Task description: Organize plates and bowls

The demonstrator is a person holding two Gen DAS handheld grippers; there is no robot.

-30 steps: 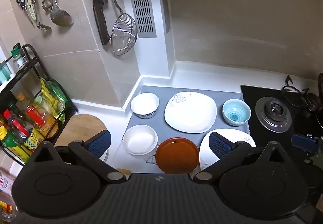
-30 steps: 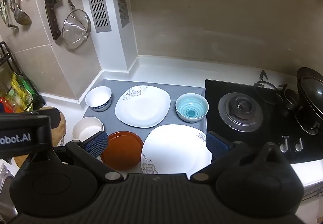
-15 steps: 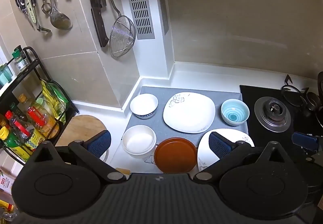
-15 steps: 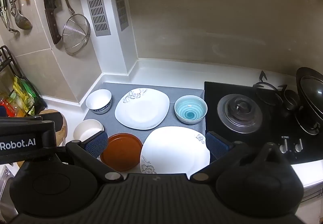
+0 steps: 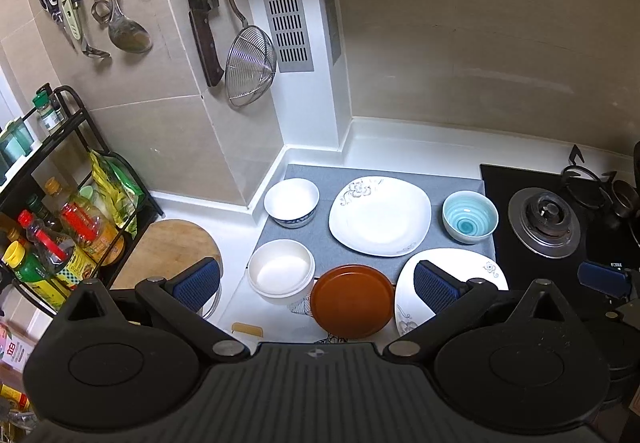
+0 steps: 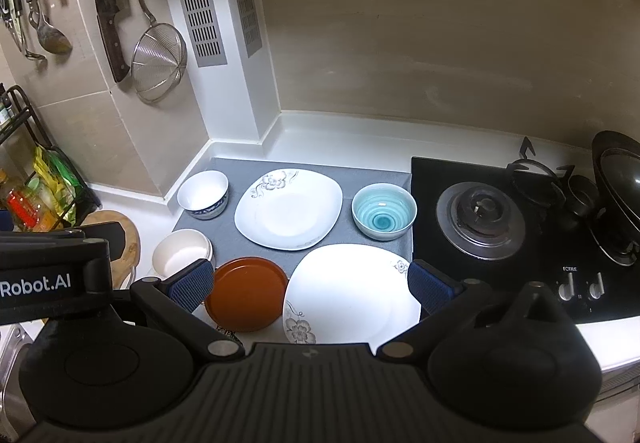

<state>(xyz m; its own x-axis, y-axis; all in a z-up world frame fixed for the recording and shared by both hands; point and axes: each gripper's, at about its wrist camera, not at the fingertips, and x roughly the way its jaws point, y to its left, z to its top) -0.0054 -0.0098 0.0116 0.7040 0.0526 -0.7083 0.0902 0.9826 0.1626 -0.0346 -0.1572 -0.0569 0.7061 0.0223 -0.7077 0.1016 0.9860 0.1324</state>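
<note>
On a grey mat (image 5: pixel 348 254) lie a far white square plate (image 5: pixel 380 216), a near white square plate (image 6: pixel 352 295), a brown round plate (image 5: pixel 353 300), a blue-rimmed white bowl (image 5: pixel 291 200), a plain white bowl (image 5: pixel 281 269) and a teal bowl (image 5: pixel 470 216). My left gripper (image 5: pixel 318 283) is open and empty, held above the brown plate. My right gripper (image 6: pixel 310 285) is open and empty, above the near white plate and brown plate (image 6: pixel 246 293). The teal bowl (image 6: pixel 384 210) sits beside the stove.
A black gas stove (image 6: pixel 480 215) with a wok (image 6: pixel 620 195) is at the right. A spice rack with bottles (image 5: pixel 52 227) and a round wooden board (image 5: pixel 168 247) are at the left. Knives, ladles and a strainer (image 5: pixel 250 67) hang on the wall.
Both grippers have drifted slightly up and back, so the dishes sit a little lower in view. Nothing on the mat has moved.
</note>
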